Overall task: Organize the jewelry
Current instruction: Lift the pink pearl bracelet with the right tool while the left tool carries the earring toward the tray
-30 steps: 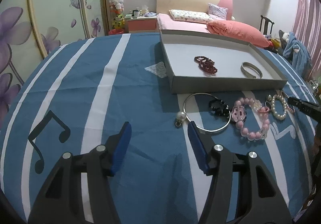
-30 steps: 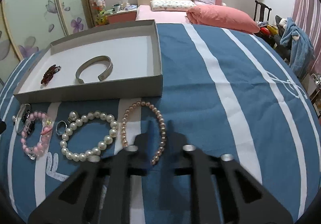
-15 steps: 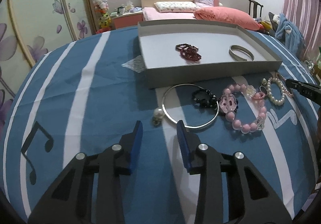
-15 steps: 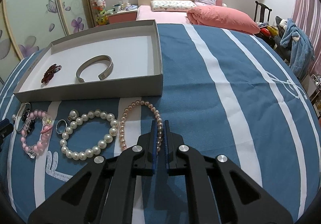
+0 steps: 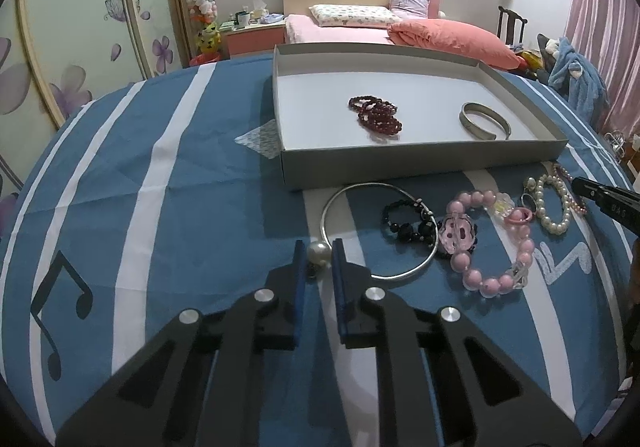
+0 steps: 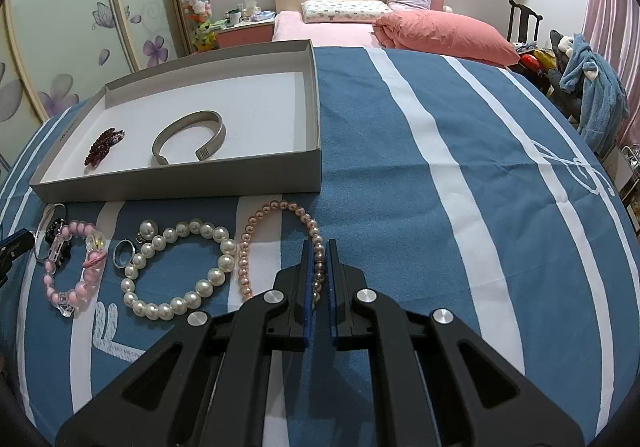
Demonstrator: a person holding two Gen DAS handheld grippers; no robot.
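My left gripper (image 5: pixel 318 251) is closed around a white pearl earring (image 5: pixel 318 251) lying on the blue striped cloth, beside a silver hoop (image 5: pixel 380 231). My right gripper (image 6: pixel 318 251) is shut on the pink pearl necklace (image 6: pixel 260 235), its strand running between the pads. A grey tray (image 5: pixel 420 163) holds a dark red bead bracelet (image 5: pixel 374 113) and a silver cuff (image 5: pixel 484 123); the tray (image 6: pixel 180 179) also shows in the right wrist view. In front of it lie a black bead bracelet (image 5: pixel 408 223), a pink bead bracelet (image 5: pixel 492 243) and a white pearl bracelet (image 6: pixel 180 271).
A small silver ring (image 6: pixel 122 251) lies between the pink and white bracelets. Behind the table are a pink bed (image 6: pixel 360 31), a nightstand (image 5: pixel 252 35), floral wardrobe doors on the left, and a chair with blue clothes (image 6: pixel 596 95) at right.
My left gripper moved forward and closed from wide open onto the pearl earring. My right gripper closed onto the pink pearl necklace and has stayed there.
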